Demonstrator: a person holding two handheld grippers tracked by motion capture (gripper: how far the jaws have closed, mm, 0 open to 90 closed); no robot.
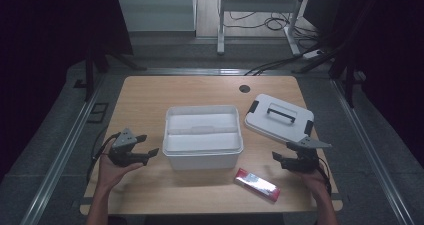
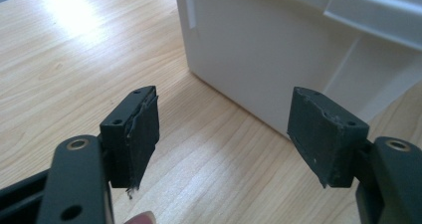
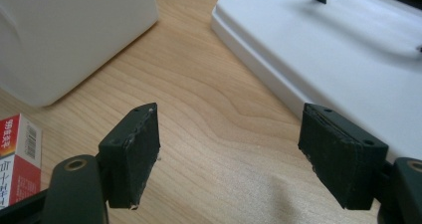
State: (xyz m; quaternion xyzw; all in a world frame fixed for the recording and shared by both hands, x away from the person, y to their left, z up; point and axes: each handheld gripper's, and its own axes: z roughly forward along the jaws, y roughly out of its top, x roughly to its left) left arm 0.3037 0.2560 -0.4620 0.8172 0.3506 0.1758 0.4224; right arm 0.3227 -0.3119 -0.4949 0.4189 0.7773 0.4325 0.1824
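The red carton [image 1: 257,184] at five o'clock of the white box [image 1: 202,136] looks light, stiff; best pinched across its narrow sides, while both grippers' fingers [image 3: 130,154] gape wide, empty

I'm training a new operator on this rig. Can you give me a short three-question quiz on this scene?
1. True or false: the lid sits on the white storage box.
2. Which gripper is nearer the red and white carton: A left, B right?
3. Fill in: both grippers' jaws are ____.

Key: 1 false, it lies on the table to the right of the box; 2 B; 3 open.
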